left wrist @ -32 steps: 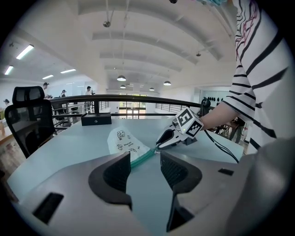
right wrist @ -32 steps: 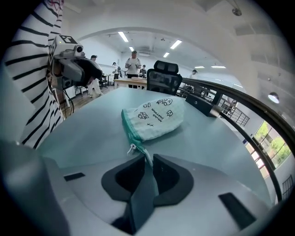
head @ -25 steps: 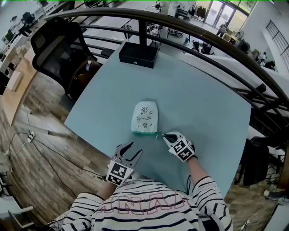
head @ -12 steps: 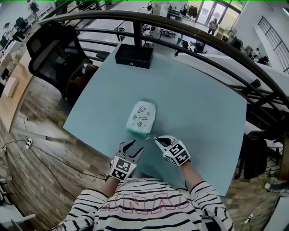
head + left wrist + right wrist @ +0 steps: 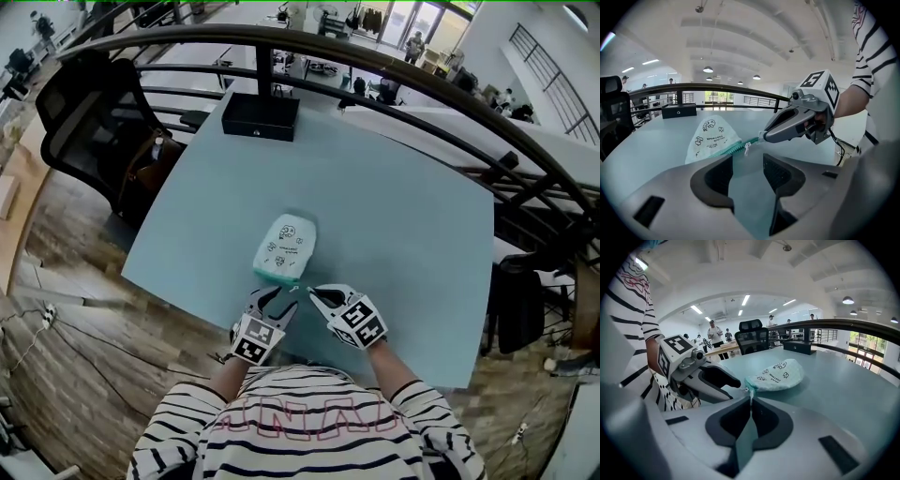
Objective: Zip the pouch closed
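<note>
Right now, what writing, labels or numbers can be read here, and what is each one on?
pouch: lines of small print among cartoon drawings, too small to read.
striped shirt: pink outline letters, roughly "UNA", partly hidden, unsure.
marker cubes: black-and-white square patterns, no words.
black box: no readable label.

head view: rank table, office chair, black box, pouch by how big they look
1. table
2. office chair
3. black box and pouch: about alike; the box sits farther from the camera, so not ranked
</note>
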The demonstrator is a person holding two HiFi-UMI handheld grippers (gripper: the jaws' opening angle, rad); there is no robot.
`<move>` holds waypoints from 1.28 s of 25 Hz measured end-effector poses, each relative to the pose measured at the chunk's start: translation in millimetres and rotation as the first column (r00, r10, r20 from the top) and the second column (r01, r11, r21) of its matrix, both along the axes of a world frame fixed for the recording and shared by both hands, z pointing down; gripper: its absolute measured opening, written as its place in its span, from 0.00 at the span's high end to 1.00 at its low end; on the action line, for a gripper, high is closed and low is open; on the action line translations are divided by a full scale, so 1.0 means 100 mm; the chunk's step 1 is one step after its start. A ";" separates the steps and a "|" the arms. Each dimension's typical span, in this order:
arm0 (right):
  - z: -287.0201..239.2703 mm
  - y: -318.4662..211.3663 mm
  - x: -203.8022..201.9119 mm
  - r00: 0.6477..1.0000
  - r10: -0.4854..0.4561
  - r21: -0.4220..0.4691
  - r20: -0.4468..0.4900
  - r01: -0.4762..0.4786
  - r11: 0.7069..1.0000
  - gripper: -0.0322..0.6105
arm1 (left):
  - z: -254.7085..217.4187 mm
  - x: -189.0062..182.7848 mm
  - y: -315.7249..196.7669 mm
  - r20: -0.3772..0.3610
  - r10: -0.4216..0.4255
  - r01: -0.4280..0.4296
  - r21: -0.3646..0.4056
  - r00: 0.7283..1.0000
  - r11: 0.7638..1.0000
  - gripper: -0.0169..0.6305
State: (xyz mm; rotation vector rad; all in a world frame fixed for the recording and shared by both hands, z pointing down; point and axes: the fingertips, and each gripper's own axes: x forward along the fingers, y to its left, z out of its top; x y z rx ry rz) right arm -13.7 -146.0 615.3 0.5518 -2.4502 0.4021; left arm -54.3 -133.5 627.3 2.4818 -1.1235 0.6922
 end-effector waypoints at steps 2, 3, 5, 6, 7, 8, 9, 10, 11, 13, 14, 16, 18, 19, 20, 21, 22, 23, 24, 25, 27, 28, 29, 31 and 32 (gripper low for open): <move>-0.02 0.05 -0.04 1.000 0.014 -0.010 -0.002 -0.014 1.000 0.89 | 0.00 0.02 0.00 -0.010 0.019 -0.019 -0.001 1.000 1.000 0.69; -0.02 0.08 -0.06 1.000 0.020 -0.016 -0.005 -0.020 1.000 0.89 | 0.01 0.02 0.00 -0.015 0.025 -0.025 -0.005 1.000 1.000 0.69; -0.02 0.13 -0.10 0.999 0.037 -0.025 -0.010 -0.037 0.999 0.89 | 0.02 0.02 0.01 -0.029 0.029 -0.029 -0.016 0.999 0.999 0.69; -0.02 0.14 -0.11 0.999 0.051 -0.028 -0.015 -0.052 0.998 0.89 | 0.02 0.02 0.01 -0.037 0.027 -0.028 -0.022 0.999 0.999 0.69; -0.01 0.15 -0.11 0.997 0.069 -0.031 -0.021 -0.069 0.997 0.89 | 0.02 0.01 0.01 -0.045 0.024 -0.026 -0.028 0.999 0.999 0.69; -0.01 0.16 -0.11 0.996 0.086 -0.035 -0.027 -0.087 0.996 0.89 | 0.01 0.01 0.02 -0.053 0.023 -0.025 -0.034 0.998 0.999 0.69; -0.01 0.16 -0.12 0.994 0.102 -0.038 -0.033 -0.103 0.994 0.89 | 0.01 0.00 0.02 -0.061 0.025 -0.028 -0.039 0.998 0.999 0.69; -0.01 0.17 -0.14 0.993 0.113 -0.041 -0.038 -0.115 0.993 0.89 | 0.00 0.00 0.03 -0.069 0.029 -0.032 -0.043 0.997 0.999 0.69; -0.01 0.19 -0.16 0.992 0.123 -0.044 -0.042 -0.125 0.991 0.89 | -0.01 0.00 0.05 -0.076 0.034 -0.038 -0.047 0.997 0.998 0.69; 0.00 0.21 -0.19 0.989 0.139 -0.051 -0.045 -0.141 0.989 0.89 | -0.02 0.00 0.07 -0.092 0.038 -0.043 -0.055 0.995 0.998 0.69; 0.00 0.23 -0.21 0.988 0.147 -0.053 -0.045 -0.149 0.987 0.89 | -0.01 -0.01 0.07 -0.100 0.036 -0.043 -0.059 0.994 0.997 0.69; 0.01 0.25 -0.22 0.985 0.163 -0.056 -0.047 -0.166 0.985 0.89 | 0.00 -0.03 0.09 -0.116 0.034 -0.042 -0.065 0.993 0.997 0.74; 0.01 0.27 -0.22 0.983 0.176 -0.055 -0.050 -0.178 0.982 0.89 | 0.00 -0.06 0.10 -0.122 0.034 -0.043 -0.067 0.992 0.997 0.79; 0.01 0.28 -0.23 0.982 0.181 -0.056 -0.051 -0.184 0.981 0.89 | 0.00 -0.07 0.11 -0.121 0.035 -0.043 -0.067 0.992 0.997 0.81; 0.00 0.30 -0.23 0.981 0.186 -0.056 -0.051 -0.188 0.980 0.89 | 0.00 -0.07 0.11 -0.119 0.034 -0.042 -0.067 0.992 0.997 0.82; 0.00 0.32 -0.23 0.980 0.191 -0.056 -0.051 -0.194 0.979 0.89 | 0.01 -0.08 0.11 -0.116 0.032 -0.040 -0.068 0.993 0.997 0.83; 0.00 0.33 -0.24 0.979 0.197 -0.056 -0.049 -0.199 0.978 0.89 | 0.01 -0.09 0.11 -0.109 0.029 -0.037 -0.070 0.994 0.997 0.84; -0.01 0.33 -0.25 0.978 0.204 -0.056 -0.049 -0.206 0.977 0.89 | 0.02 -0.11 0.09 -0.099 0.026 -0.033 -0.071 0.995 0.997 0.86; -0.01 0.33 -0.26 0.976 0.210 -0.057 -0.049 -0.213 0.975 0.89 | 0.01 -0.13 0.08 -0.088 0.024 -0.030 -0.072 0.996 0.997 0.88; -0.02 0.33 -0.27 0.975 0.216 -0.058 -0.052 -0.219 0.974 0.89 | 0.01 -0.15 0.06 -0.078 0.024 -0.030 -0.074 0.997 0.997 0.91; -0.03 0.31 -0.28 0.972 0.225 -0.058 -0.060 -0.229 0.972 0.89 | 0.01 -0.18 0.05 -0.064 0.028 -0.033 -0.080 0.998 0.996 0.91; -0.03 0.31 -0.28 0.971 0.229 -0.057 -0.064 -0.232 0.971 0.89 | 0.01 -0.18 0.05 -0.059 0.029 -0.034 -0.085 0.998 0.996 0.92; -0.02 0.31 -0.27 0.970 0.232 -0.056 -0.067 -0.236 0.970 0.89 | 0.02 -0.17 0.06 -0.054 0.029 -0.034 -0.090 0.998 0.995 0.92; -0.02 0.31 -0.25 0.968 0.244 -0.056 -0.063 -0.248 0.967 0.89 | 0.03 -0.16 0.08 -0.050 0.028 -0.033 -0.100 0.998 0.994 0.93; -0.02 0.30 -0.24 0.966 0.254 -0.058 -0.056 -0.257 0.965 0.89 | 0.03 -0.16 0.08 -0.048 0.026 -0.031 -0.104 0.998 0.994 0.93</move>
